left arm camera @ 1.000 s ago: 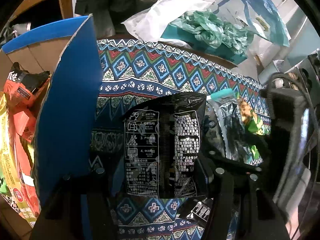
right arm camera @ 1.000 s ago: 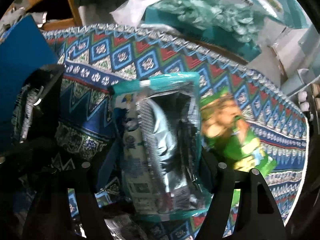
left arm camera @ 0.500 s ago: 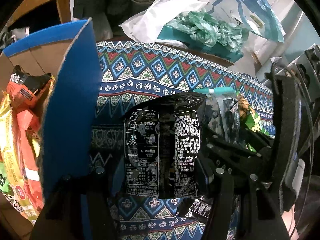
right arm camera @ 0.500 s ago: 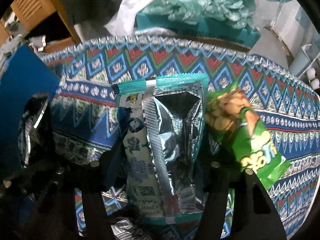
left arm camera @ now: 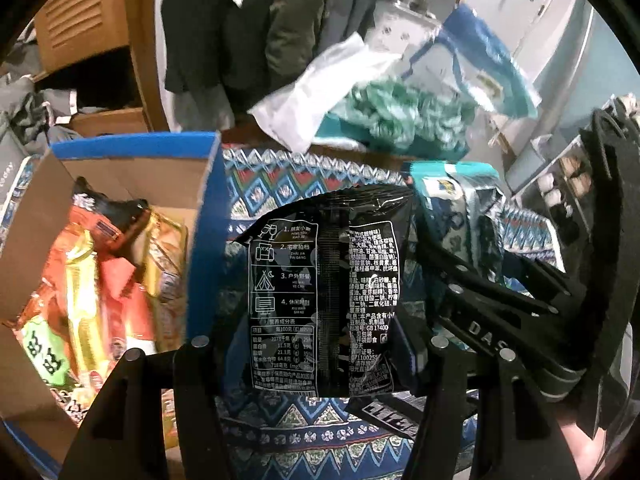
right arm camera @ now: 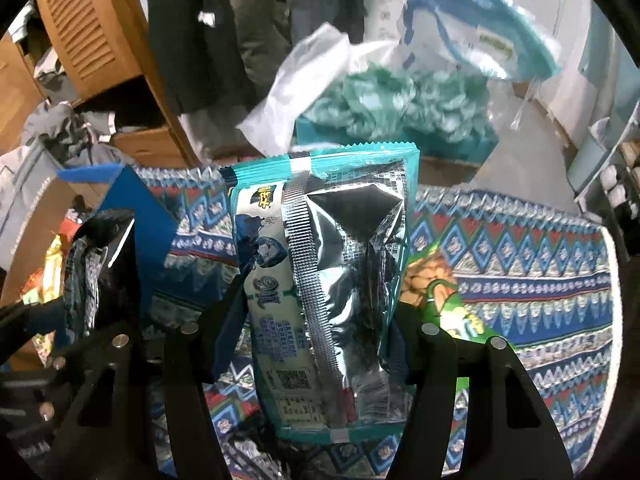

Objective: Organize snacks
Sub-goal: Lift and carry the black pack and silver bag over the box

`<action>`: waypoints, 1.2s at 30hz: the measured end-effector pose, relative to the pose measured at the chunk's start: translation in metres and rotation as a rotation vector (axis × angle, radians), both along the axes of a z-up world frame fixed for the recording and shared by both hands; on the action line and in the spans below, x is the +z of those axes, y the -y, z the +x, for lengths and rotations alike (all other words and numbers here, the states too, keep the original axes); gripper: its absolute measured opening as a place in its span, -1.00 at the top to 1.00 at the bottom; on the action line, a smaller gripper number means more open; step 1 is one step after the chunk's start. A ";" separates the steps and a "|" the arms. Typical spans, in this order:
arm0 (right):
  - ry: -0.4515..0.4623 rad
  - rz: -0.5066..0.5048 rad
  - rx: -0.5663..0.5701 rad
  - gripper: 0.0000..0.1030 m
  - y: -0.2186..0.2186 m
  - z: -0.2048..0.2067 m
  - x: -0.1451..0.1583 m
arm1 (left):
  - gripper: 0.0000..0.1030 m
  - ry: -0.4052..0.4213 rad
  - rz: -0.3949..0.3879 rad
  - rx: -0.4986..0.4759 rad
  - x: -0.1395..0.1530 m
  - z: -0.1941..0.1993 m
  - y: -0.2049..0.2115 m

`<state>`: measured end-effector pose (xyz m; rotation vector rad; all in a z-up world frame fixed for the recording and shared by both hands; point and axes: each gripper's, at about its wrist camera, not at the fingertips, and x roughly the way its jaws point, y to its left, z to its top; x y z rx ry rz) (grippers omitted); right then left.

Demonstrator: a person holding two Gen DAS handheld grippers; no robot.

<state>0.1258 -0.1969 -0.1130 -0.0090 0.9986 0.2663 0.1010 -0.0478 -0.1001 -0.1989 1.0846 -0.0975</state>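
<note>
The left gripper (left arm camera: 320, 354) is clamped on a black snack packet (left arm camera: 326, 292) (back panel facing the camera) beside the open blue cardboard box (left arm camera: 200, 216) of snacks, while the right gripper (right arm camera: 308, 344) pinches a teal-and-silver packet (right arm camera: 324, 280) above the patterned cloth (right arm camera: 520, 272).

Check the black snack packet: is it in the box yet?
Not yet. The black snack packet is clamped in the left claw, right of the box wall, above the patterned cloth.

Left gripper (left arm camera: 320, 344) fingers clamped on a black snack packet (left arm camera: 326, 292), held upright between them. Right gripper (right arm camera: 316, 332) fingers likewise clamped on a teal snack packet (right arm camera: 328, 280).
</note>
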 end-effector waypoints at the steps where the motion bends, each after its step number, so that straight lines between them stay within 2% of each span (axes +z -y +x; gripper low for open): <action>1: 0.018 0.002 -0.005 -0.19 0.001 -0.003 0.009 | -0.21 0.008 -0.003 0.006 0.005 -0.002 -0.003; 6: 0.074 0.030 -0.013 -0.19 0.000 -0.010 0.036 | -0.21 0.056 -0.018 0.020 0.030 -0.010 -0.013; 17: 0.103 0.060 0.016 -0.19 -0.019 -0.036 0.077 | -0.21 0.121 0.010 0.059 0.068 -0.036 -0.036; 25: 0.126 0.090 0.061 -0.19 -0.044 -0.048 0.100 | -0.21 0.144 0.026 0.111 0.079 -0.053 -0.068; 36: 0.098 0.126 0.177 -0.19 -0.112 -0.053 0.103 | -0.21 0.165 0.038 0.227 0.083 -0.075 -0.134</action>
